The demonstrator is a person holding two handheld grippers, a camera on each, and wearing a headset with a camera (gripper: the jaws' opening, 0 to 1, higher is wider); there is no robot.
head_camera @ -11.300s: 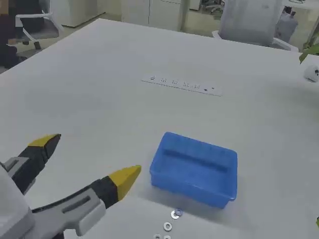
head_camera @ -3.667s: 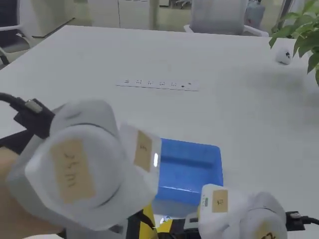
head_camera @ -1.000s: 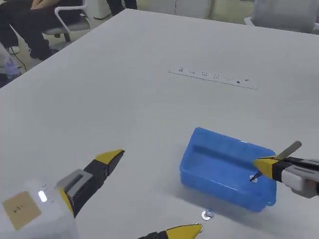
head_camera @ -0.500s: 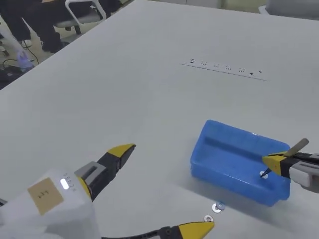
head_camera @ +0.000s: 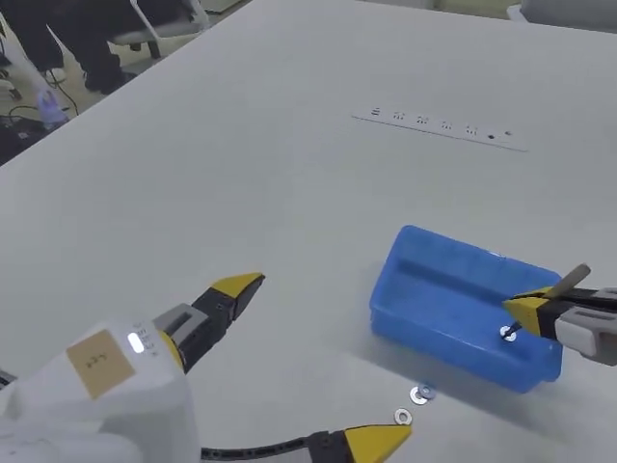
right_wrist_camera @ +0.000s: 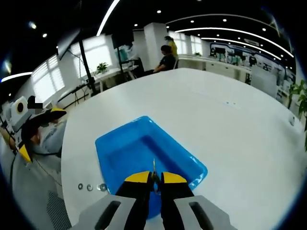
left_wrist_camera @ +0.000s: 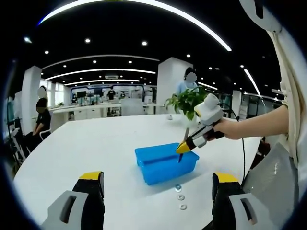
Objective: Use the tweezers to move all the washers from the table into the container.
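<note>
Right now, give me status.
Left gripper open above table. Right gripper shut on tweezers, washer at tip over blue container. Three washers on table beside it. Nothing blocking.

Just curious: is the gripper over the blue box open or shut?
Shut: the right gripper pinches the tweezers between its closed jaws.

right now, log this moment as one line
right tongs shut on tweezers | washer at tweezer tip over blue container | left tongs open | three washers on table
</note>
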